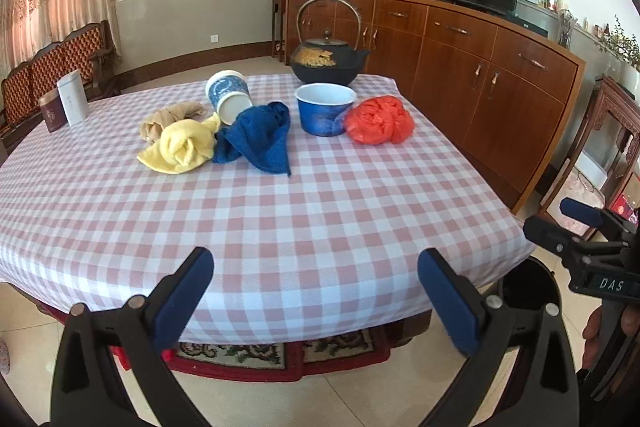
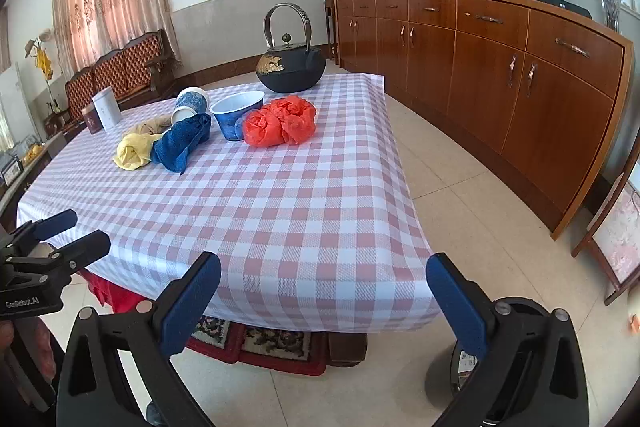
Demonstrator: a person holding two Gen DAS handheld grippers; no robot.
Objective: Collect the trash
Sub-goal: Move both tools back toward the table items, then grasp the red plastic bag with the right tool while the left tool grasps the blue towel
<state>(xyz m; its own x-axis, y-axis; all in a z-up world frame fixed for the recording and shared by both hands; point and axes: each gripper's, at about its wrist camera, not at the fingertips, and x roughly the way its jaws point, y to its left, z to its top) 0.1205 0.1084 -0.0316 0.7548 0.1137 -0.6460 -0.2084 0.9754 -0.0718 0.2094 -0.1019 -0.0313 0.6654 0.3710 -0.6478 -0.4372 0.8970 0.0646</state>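
Both your tongs are spread wide with nothing in them: the left tongs (image 1: 316, 301) hang over the near edge of the tabletop (image 1: 280, 211), the right tongs (image 2: 324, 303) off its near right corner.

The trash is all bunched at the far end. There's a red bag (image 1: 379, 121) on the right, touching a blue bowl (image 1: 325, 109). Left of that is a blue cloth (image 1: 258, 139), a yellow cloth (image 1: 182, 147), and a brown wad (image 1: 170, 117) behind the yellow one. A tipped-over cup (image 1: 229, 97) leans right against the blue cloth.

Heads up on the other stuff: a black kettle (image 1: 329, 61) sits just behind the bowl, and two tins (image 1: 66, 105) stand at the far left edge. The checked stretch between you and the pile is bare. A dark bin (image 1: 528, 287) sits on the floor by the near right corner.
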